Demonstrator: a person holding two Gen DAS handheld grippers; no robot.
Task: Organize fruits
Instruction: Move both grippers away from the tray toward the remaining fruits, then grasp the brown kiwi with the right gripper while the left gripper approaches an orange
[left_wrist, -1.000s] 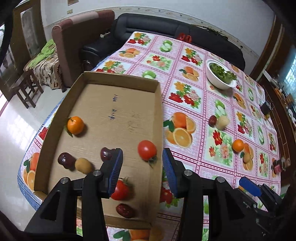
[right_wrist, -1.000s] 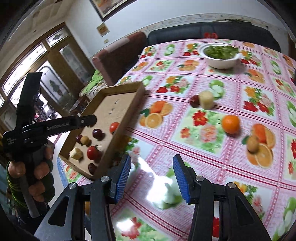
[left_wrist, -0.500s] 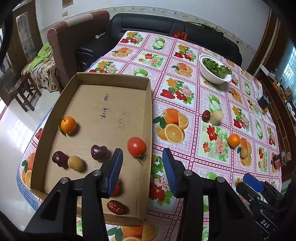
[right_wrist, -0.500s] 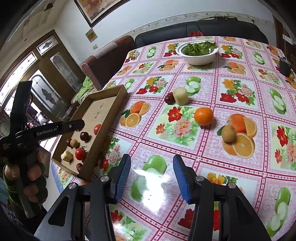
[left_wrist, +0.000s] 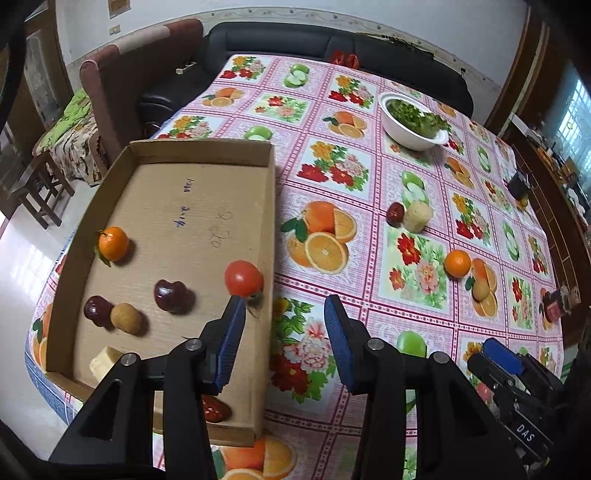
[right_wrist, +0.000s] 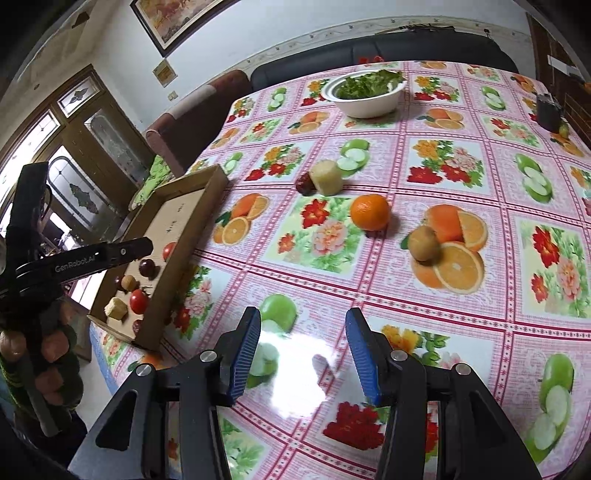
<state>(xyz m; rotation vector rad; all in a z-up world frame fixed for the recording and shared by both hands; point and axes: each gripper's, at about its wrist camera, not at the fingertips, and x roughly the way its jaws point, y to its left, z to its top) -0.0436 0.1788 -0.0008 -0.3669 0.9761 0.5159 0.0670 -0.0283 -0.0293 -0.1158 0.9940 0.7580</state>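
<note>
A cardboard tray (left_wrist: 271, 206) (right_wrist: 214, 184) on the table's left holds a small orange (left_wrist: 113, 243), a tomato (left_wrist: 243, 278), dark red fruits (left_wrist: 170, 295), a tan fruit (left_wrist: 125, 317) and a pale chunk (left_wrist: 103, 363). On the cloth lie an orange (right_wrist: 370, 212) (left_wrist: 457, 263), a kiwi (right_wrist: 424, 243) (left_wrist: 481, 290), a pale chunk (right_wrist: 325, 177) (left_wrist: 417, 216) and a dark red fruit (right_wrist: 304, 183) (left_wrist: 395, 213). My left gripper (left_wrist: 284, 325) is open and empty over the tray's right wall. My right gripper (right_wrist: 303, 339) is open and empty, short of the orange.
A white bowl of greens (left_wrist: 413, 125) (right_wrist: 364, 99) stands at the far side. A dark sofa (left_wrist: 332, 48) and a brown armchair (left_wrist: 140, 74) lie beyond the table. A small dark object (right_wrist: 548, 110) sits at the far right edge.
My left gripper has moved right, from over the tray's inside to over its right wall. My right gripper has moved forward and right, towards the loose fruit on the cloth. Both stay open.
</note>
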